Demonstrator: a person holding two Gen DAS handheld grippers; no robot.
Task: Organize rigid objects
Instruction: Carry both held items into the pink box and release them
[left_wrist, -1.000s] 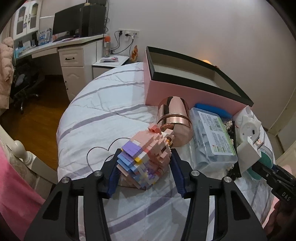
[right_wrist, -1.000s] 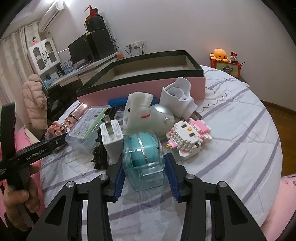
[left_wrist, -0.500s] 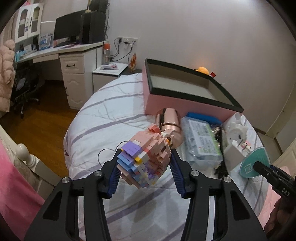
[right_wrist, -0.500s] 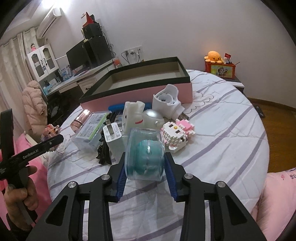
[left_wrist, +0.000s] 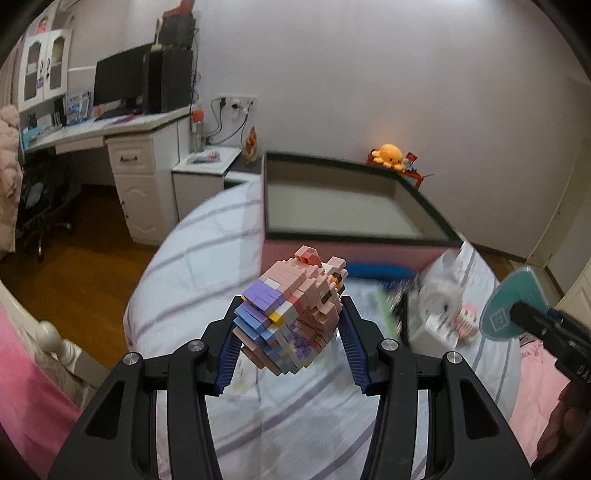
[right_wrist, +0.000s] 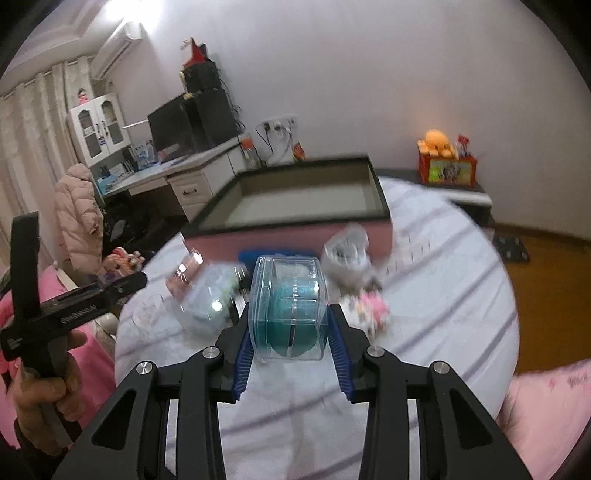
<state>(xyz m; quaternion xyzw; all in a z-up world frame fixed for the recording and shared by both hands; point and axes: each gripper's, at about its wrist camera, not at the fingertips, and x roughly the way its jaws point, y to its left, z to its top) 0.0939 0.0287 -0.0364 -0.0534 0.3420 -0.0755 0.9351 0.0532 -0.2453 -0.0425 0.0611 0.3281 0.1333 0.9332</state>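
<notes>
My left gripper (left_wrist: 290, 328) is shut on a pink, blue and purple block figure (left_wrist: 291, 310), held in the air above the bed. My right gripper (right_wrist: 290, 332) is shut on a clear plastic case with a teal roll inside (right_wrist: 288, 310), also lifted; the case shows at the right of the left wrist view (left_wrist: 513, 310). The open pink box with a dark rim (left_wrist: 343, 206) stands on the bed ahead of both grippers and shows in the right wrist view (right_wrist: 303, 206); its inside looks bare.
On the striped bedcover (left_wrist: 207, 266) in front of the box lie a blue case (left_wrist: 376, 271), a white device (left_wrist: 443, 299), a pink-and-white block figure (right_wrist: 373, 310), a clear lidded box (right_wrist: 207, 299) and a copper cup (right_wrist: 184, 277). A desk (left_wrist: 110, 129) stands left.
Both grippers have risen from the bed with their objects and moved toward the pink box, whose inside now shows from above. The items on the bed look smaller and blurred.
</notes>
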